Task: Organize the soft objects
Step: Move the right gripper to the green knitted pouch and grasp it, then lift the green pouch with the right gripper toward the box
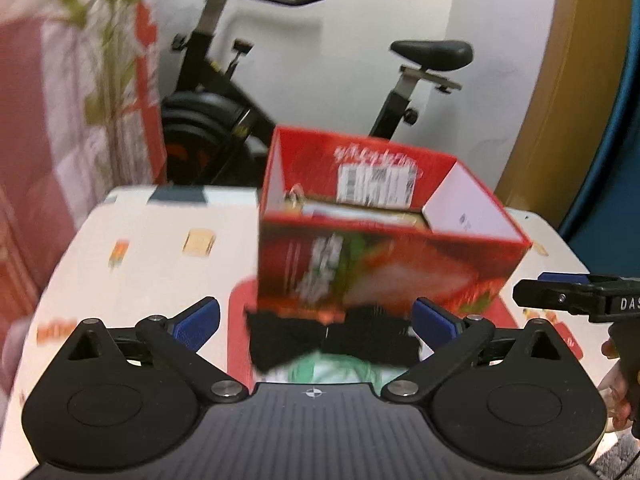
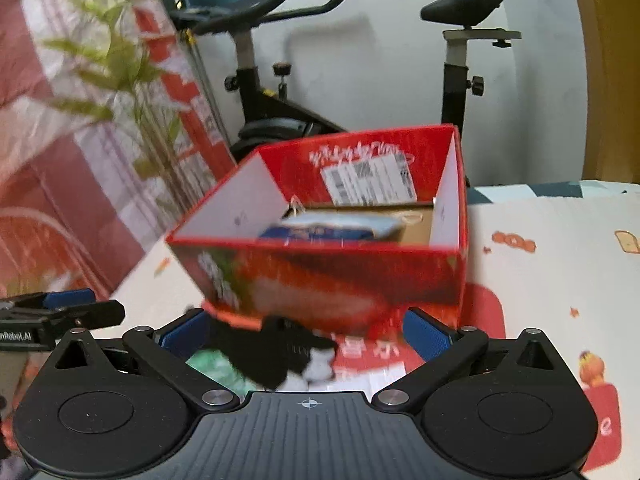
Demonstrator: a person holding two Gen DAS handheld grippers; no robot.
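Left wrist view: my left gripper [image 1: 316, 320] stands spread wide with nothing between its pads. A black cloth [image 1: 332, 340] lies just ahead on the table [image 1: 152, 272], near a green bundle [image 1: 340, 370], below the open red box [image 1: 384, 248]. Right wrist view: my right gripper [image 2: 308, 334] is equally wide and empty, the cloth beneath it.

Soft, even indoor light is filling both views. Motion blur is smearing the red box [image 1: 384, 240] and table cloth [image 2: 560, 248], and fisheye distortion is bending the edges.
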